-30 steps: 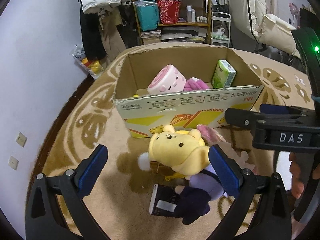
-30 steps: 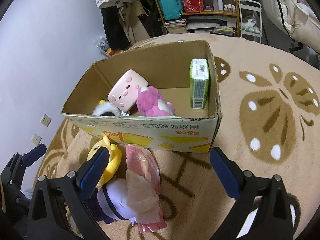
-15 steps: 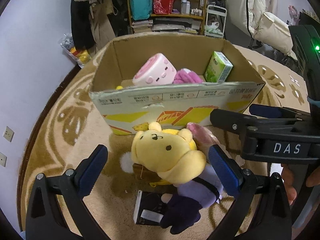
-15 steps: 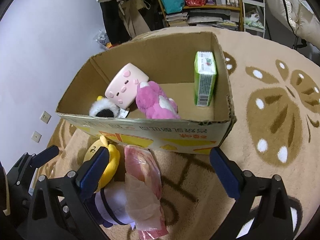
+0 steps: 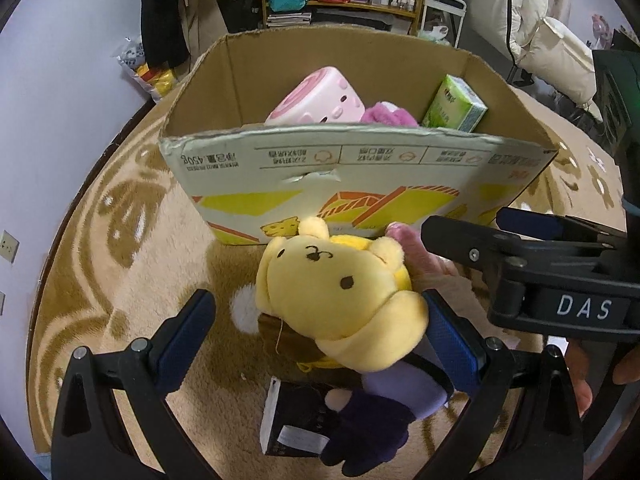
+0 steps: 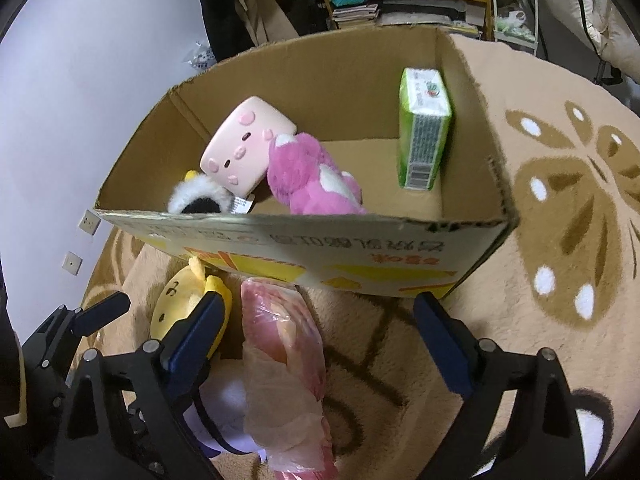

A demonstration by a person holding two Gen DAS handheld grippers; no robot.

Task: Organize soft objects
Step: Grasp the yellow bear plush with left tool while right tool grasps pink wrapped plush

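While I look along my left gripper (image 5: pixel 316 340), its blue-padded fingers (image 5: pixel 186 340) stand wide apart around the yellow bear plush (image 5: pixel 340 300), which lies on the patterned carpet (image 5: pixel 132 280) just in front of the cardboard box (image 5: pixel 340 176); the right pad sits close against the bear's hood, the left pad is well clear of it, and nothing is clamped. The bear's purple body (image 5: pixel 404 384) runs down toward me, and a dark tag (image 5: pixel 292 420) lies by its mitten. Beyond the bear's head a pink wrapped packet (image 5: pixel 404 240) pokes out, partly hidden by my right gripper (image 5: pixel 520 248), which crosses the right side of this view with a hand (image 5: pixel 580 376) behind it. Inside the box I see a pink pig cushion (image 5: pixel 320 100), a magenta plush (image 5: pixel 388 116) and a green tissue pack (image 5: pixel 456 108). From the right wrist view, my right gripper (image 6: pixel 320 340) is also spread wide and empty, its fingers (image 6: pixel 440 344) straddling the pink wrapped packet (image 6: pixel 284 344) on the carpet (image 6: pixel 560 200) without touching it on the right side. The yellow bear plush (image 6: pixel 180 304) lies just left of the packet, touching the box's front wall. In the cardboard box (image 6: pixel 320 248) the pig cushion (image 6: pixel 244 148) leans on the magenta plush (image 6: pixel 308 176), a black-and-white fluffy toy (image 6: pixel 200 200) sits in the near left corner, and the tissue pack (image 6: pixel 424 132) stands against the right wall.
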